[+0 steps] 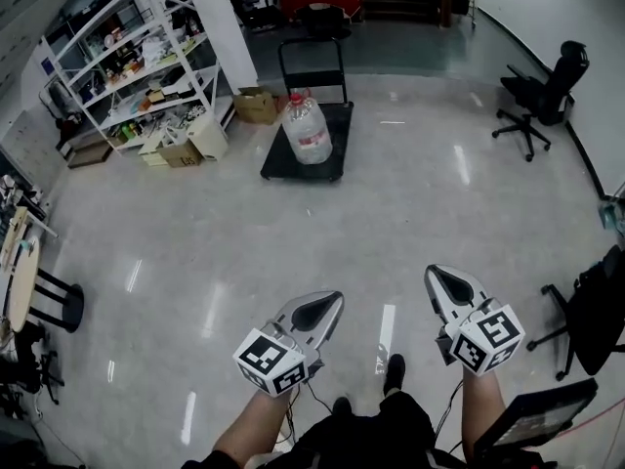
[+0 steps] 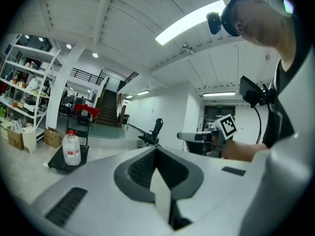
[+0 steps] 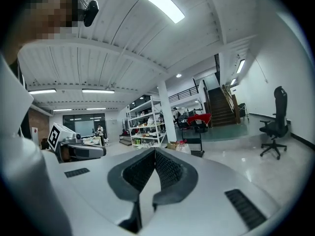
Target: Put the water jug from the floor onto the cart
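A clear water jug [image 1: 307, 130] with a red cap stands upright on the black platform cart [image 1: 335, 159] far ahead. The left gripper view shows the water jug [image 2: 72, 149] on the cart [image 2: 59, 163] at left. In the right gripper view the jug [image 3: 183, 147] is small, beside the cart's handle. My left gripper [image 1: 332, 306] and right gripper [image 1: 440, 278] are held low near my legs, well short of the cart. Both are shut with nothing between the jaws.
White shelving [image 1: 137, 62] with cardboard boxes [image 1: 256, 104] stands left of the cart. Black office chairs sit at right [image 1: 542, 94] and near right [image 1: 591, 320]. A round table and stool [image 1: 57, 301] stand at the left edge. Stairs [image 2: 106, 113] rise behind.
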Tool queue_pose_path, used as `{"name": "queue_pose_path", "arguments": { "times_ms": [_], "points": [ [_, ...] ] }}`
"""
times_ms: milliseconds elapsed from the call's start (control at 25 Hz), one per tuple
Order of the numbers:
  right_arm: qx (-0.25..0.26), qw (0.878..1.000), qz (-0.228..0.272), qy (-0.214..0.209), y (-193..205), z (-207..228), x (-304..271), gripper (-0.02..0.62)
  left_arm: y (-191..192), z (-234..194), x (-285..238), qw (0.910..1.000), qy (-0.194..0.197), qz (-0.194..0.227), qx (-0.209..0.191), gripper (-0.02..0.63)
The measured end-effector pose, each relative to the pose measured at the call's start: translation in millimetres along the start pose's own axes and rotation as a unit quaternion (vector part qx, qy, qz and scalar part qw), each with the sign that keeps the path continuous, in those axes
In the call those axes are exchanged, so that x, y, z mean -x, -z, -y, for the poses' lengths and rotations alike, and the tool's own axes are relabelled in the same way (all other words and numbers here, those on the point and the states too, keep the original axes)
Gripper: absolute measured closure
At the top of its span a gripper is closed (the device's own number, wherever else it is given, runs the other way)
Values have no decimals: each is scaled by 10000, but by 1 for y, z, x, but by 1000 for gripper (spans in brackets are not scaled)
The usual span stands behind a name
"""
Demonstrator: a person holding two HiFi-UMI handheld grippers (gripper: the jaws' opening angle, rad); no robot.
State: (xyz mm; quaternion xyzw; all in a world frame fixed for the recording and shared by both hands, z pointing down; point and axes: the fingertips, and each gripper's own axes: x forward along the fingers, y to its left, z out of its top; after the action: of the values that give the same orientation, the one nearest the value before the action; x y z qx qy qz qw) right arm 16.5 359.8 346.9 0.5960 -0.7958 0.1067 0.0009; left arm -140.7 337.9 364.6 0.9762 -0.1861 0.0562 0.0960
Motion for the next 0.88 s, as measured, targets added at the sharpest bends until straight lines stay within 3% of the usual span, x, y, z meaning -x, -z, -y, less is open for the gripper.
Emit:
{"name": "queue_pose_path", "arguments": {
  "times_ms": [160,320,560,880],
  "points": [
    [-182,9993,-105,294,24,-49,27,592,17,15,50,9998,172,49,10,604],
    [-49,9989,-260,387,35,-96,61,592,29,35,83,9992,382,66,113,604],
    [50,9976,-286,628,41,-120,136,592,33,90,114,9986,500,129,68,604],
    [-87,9988,-67,473,57,-153,245,592,49,195,155,9993,366,81,-79,604]
  ]
}}
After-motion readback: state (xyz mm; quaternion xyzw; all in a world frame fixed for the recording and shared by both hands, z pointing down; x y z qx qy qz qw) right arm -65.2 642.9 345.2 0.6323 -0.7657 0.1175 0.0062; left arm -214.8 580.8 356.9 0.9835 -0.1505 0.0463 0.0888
